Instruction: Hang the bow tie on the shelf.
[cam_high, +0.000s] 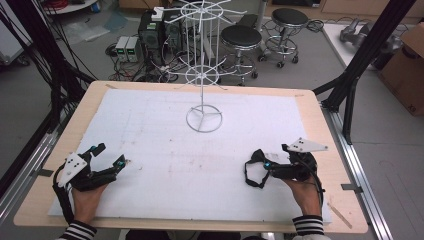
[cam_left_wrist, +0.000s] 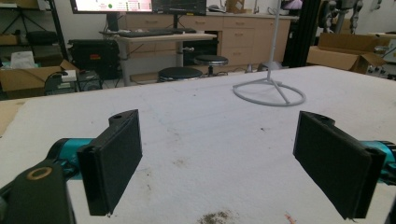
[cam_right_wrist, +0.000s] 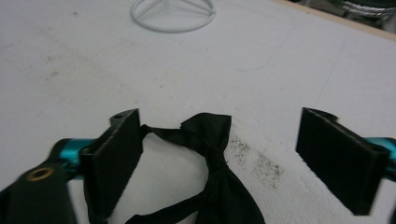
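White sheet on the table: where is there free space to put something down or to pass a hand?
The white sheet lies bare between the left gripper and the black bow tie, and from there up to the wire stand. Both sides of the stand's ring base are free too. It is crowded only at the right gripper, whose open jaws straddle the bow tie.

My left gripper (cam_left_wrist: 219, 163) holds its two black padded jaws wide apart over the stained white foam sheet (cam_left_wrist: 196, 126); beyond its right-hand jaw stands the white wire stand's ring base (cam_left_wrist: 269, 92).
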